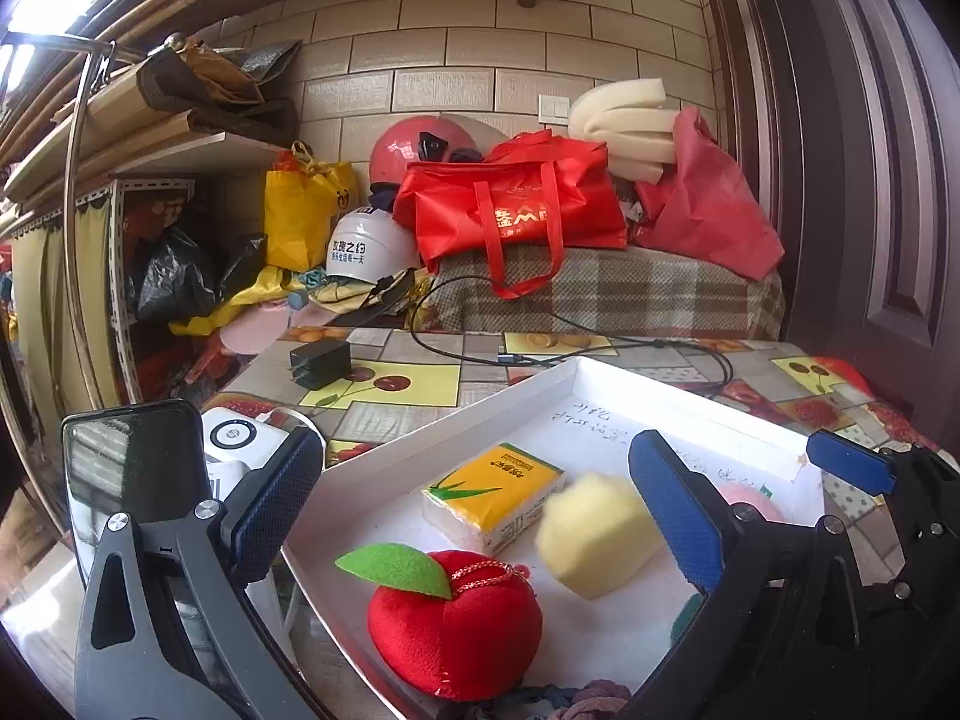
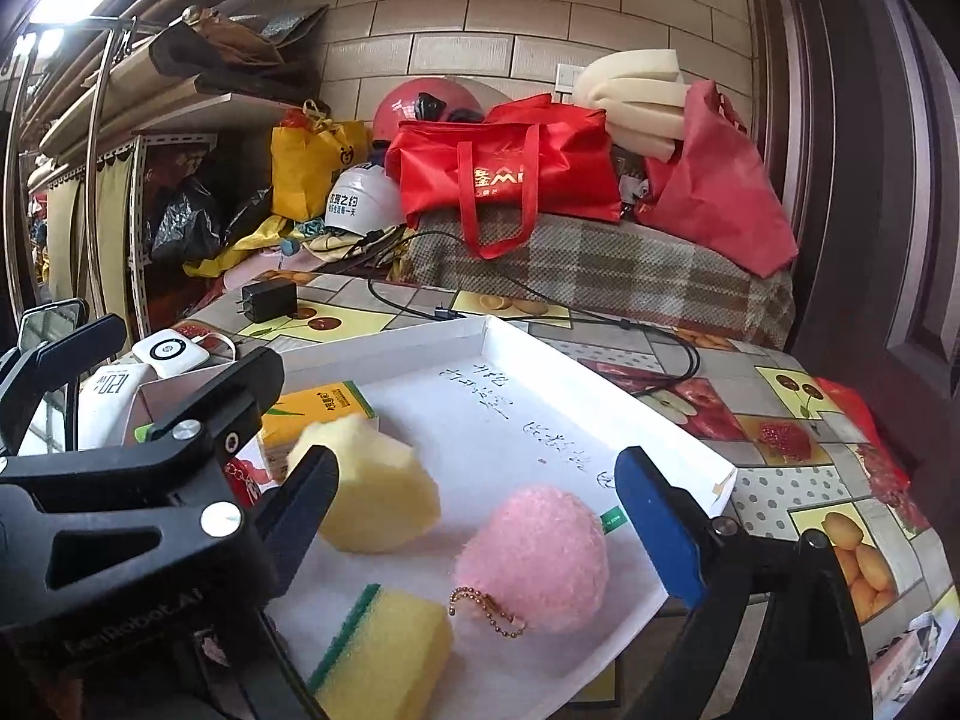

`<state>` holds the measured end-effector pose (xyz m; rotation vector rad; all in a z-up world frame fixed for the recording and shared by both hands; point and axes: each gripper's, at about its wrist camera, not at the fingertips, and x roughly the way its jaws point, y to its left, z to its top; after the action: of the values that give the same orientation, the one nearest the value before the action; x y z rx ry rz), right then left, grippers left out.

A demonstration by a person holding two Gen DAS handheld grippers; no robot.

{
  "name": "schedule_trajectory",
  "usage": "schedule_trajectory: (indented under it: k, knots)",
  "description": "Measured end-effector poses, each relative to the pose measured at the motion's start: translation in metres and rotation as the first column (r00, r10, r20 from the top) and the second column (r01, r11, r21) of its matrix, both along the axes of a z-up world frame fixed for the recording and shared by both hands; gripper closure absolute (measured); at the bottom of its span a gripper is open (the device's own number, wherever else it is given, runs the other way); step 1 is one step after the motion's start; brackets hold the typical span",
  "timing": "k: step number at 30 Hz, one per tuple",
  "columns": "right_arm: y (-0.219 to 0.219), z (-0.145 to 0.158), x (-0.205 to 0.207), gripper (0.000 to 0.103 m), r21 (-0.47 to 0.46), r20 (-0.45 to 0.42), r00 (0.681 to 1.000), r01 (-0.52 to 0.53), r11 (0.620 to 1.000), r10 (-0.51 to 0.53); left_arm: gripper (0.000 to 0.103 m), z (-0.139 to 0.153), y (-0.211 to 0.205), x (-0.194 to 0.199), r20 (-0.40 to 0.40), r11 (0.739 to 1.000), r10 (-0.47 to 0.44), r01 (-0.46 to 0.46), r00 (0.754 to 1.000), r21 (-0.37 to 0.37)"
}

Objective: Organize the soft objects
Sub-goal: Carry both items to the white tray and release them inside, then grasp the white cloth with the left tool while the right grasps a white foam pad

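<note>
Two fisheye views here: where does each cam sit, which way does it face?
Left wrist: on the left gripper, above the white tray's left end, facing the brick wall; red plush apple nearest; both open fingers show.
Right wrist: on the right gripper, above the tray's right end, same heading; pink pompom nearest.
Shared: pale yellow foam chunk, tissue pack.

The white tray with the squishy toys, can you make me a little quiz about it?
1. True or false: the red plush apple lies inside the white tray.
2. What colour is the fluffy ball with the bead chain?
3. Which lies nearest the tissue pack: A) pale foam chunk, B) black charger, C) red bag?

Key: 1 true; 2 pink; 3 A.
</note>
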<state>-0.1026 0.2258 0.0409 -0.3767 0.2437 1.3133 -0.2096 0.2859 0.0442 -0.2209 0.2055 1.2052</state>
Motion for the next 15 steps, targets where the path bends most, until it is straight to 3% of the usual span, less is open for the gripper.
schedule_trajectory:
  k: [11, 15]
  knots:
    - [-0.038, 0.002, 0.004, 0.009, 0.052, -0.024, 0.999, 0.029, 0.998, -0.027, 0.000, 0.001, -0.022, -0.002, 0.023, 0.999, -0.050, 0.050, 0.998, -0.003]
    - [-0.058, 0.002, 0.006, 0.009, 0.057, -0.032, 0.999, 0.024, 0.998, -0.023, 0.000, -0.001, -0.035, 0.001, 0.046, 0.994, -0.098, 0.100, 0.994, -0.037]
